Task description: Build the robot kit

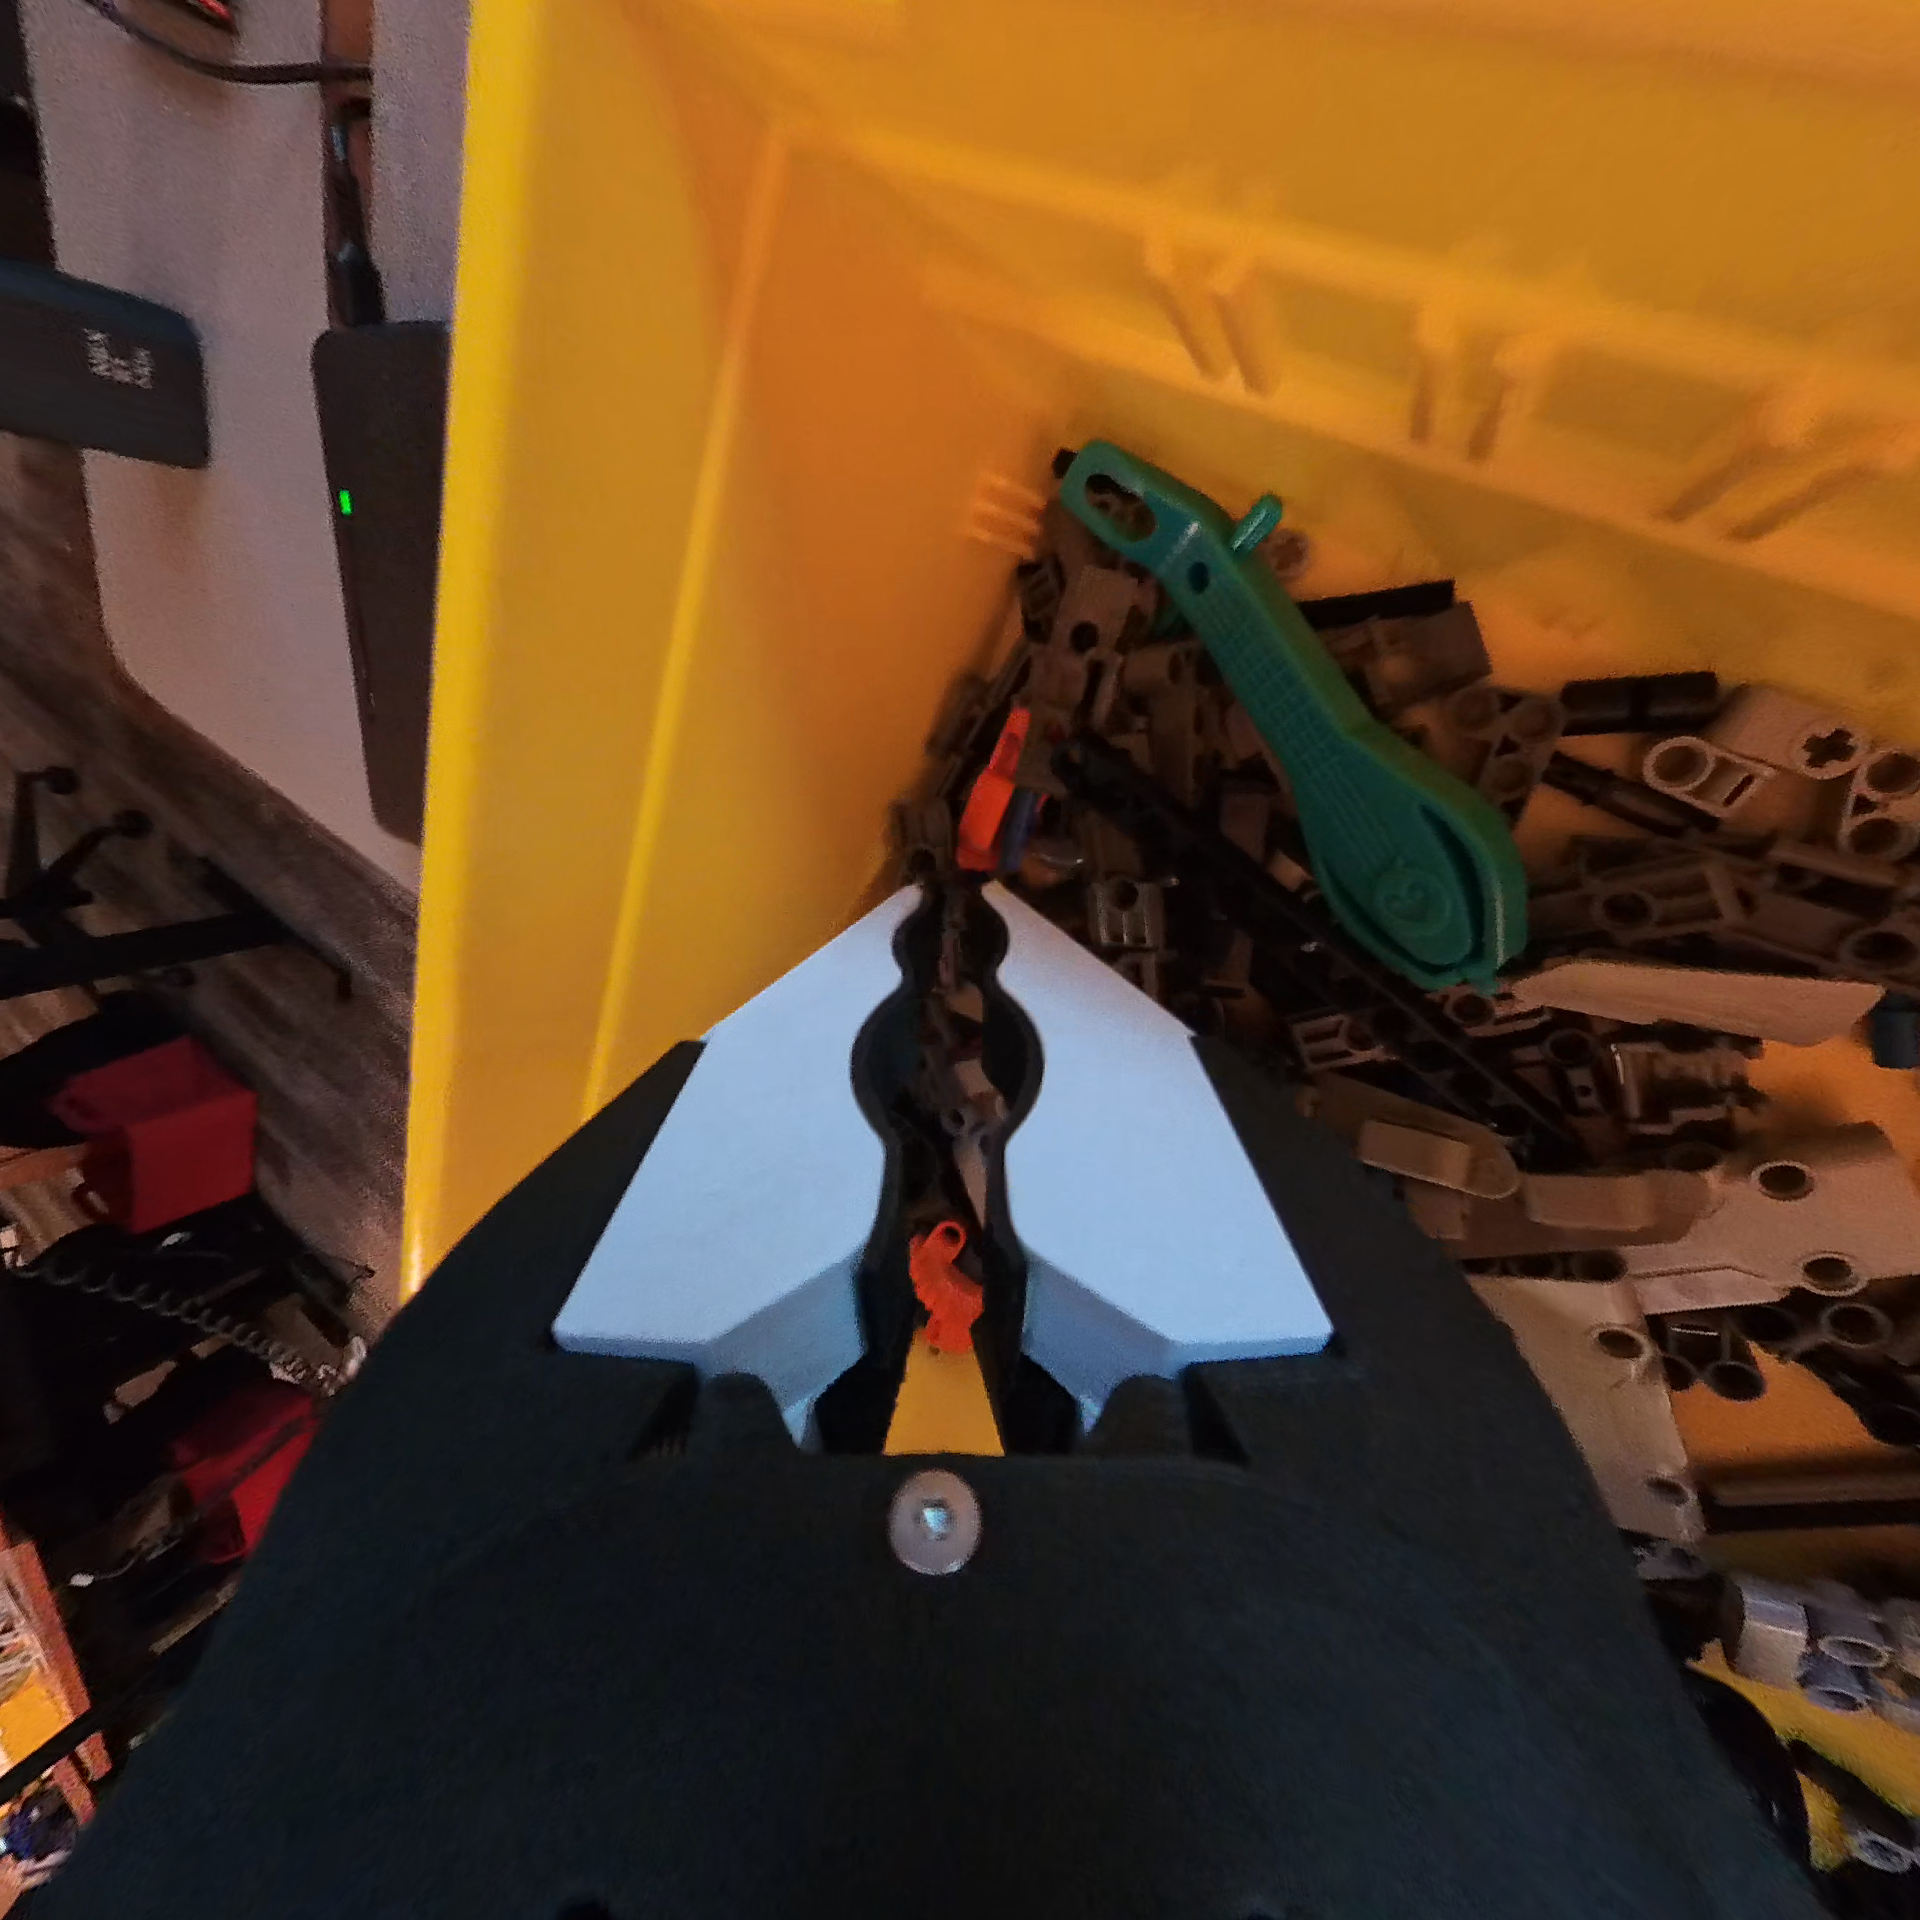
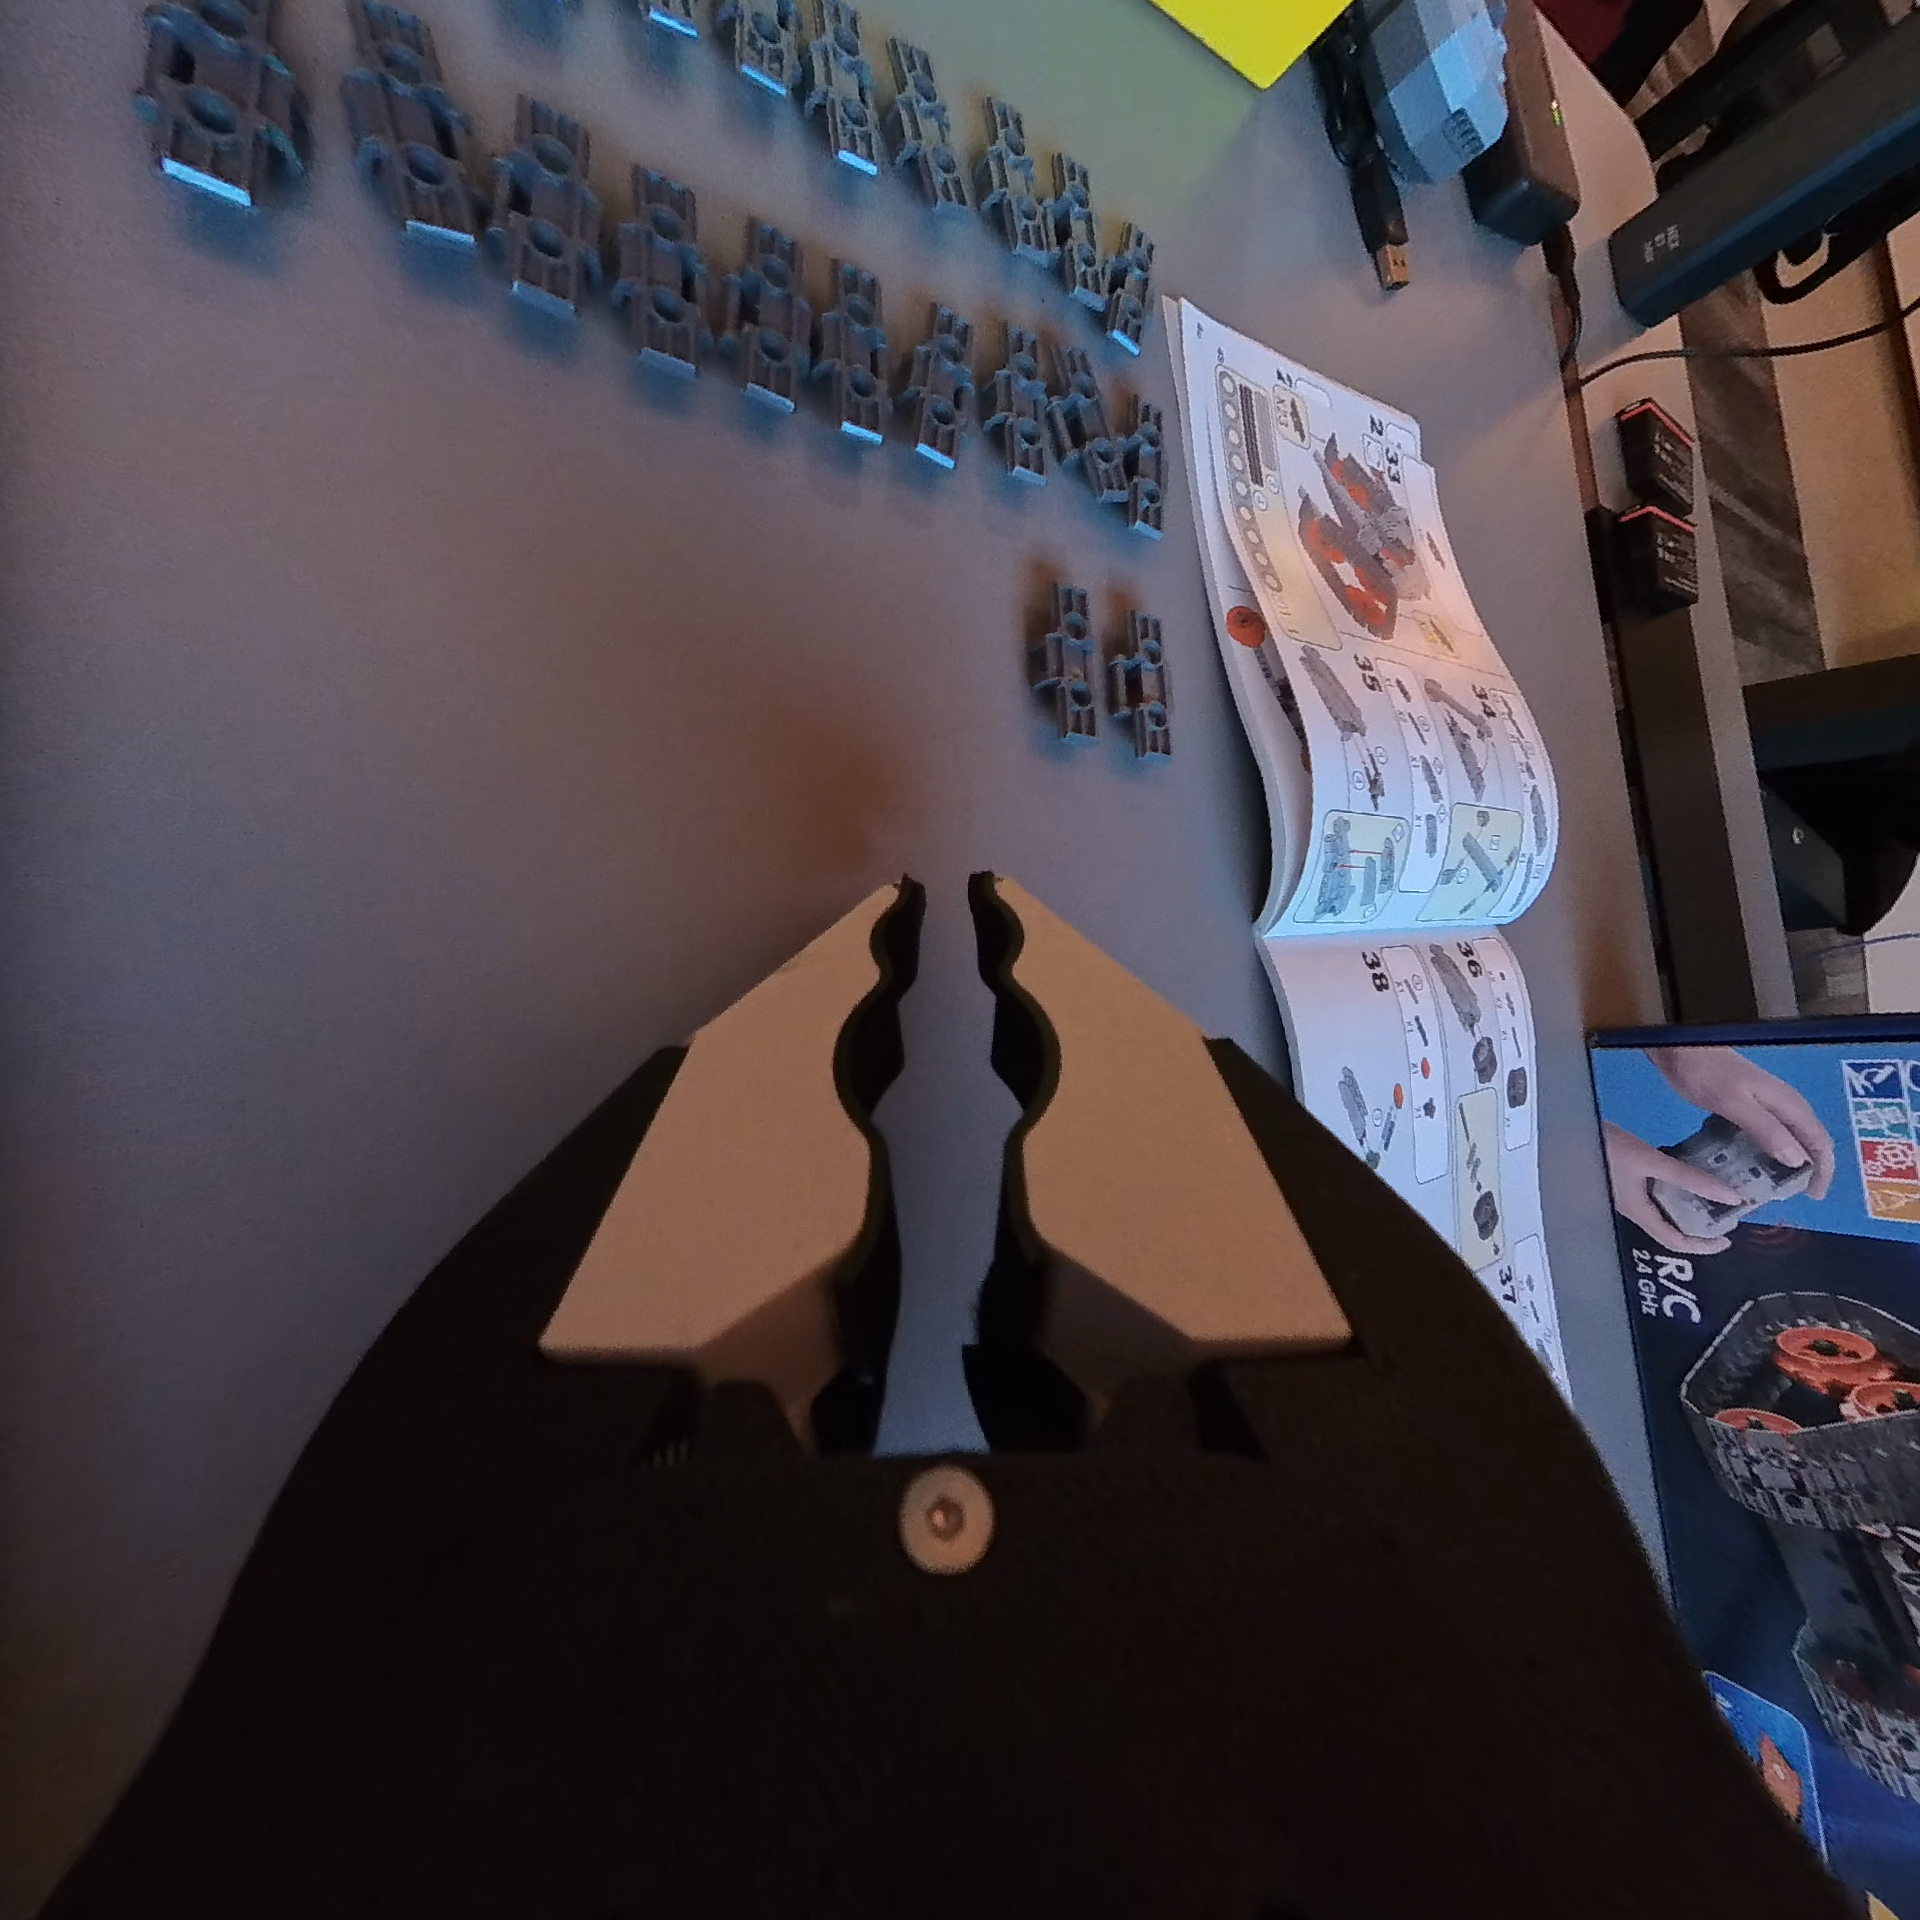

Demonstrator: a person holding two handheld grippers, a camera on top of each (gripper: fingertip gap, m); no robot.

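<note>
My left gripper (image 1: 951,891) reaches down into a yellow bin (image 1: 644,520), at its corner. Its fingertips are closed together just above a pile of grey and black building pieces (image 1: 1455,1039). An orange piece (image 1: 992,800) lies right ahead of the tips, and a green plastic tool (image 1: 1340,748) lies on the pile to the right. I cannot tell whether anything thin is pinched at the tips. My right gripper (image 2: 945,883) hovers over a grey table (image 2: 416,675) with its jaws a little apart and nothing between them. Two grey pieces (image 2: 1101,675) lie ahead to its right.
Rows of similar grey pieces (image 2: 779,301) are laid out at the far side of the table. An open instruction booklet (image 2: 1382,675) lies to the right, with a blue product box (image 2: 1766,1351) nearer. Cables and dark devices (image 2: 1714,208) sit beyond the table's edge. The grippers' ends are close to 35 cm from one another.
</note>
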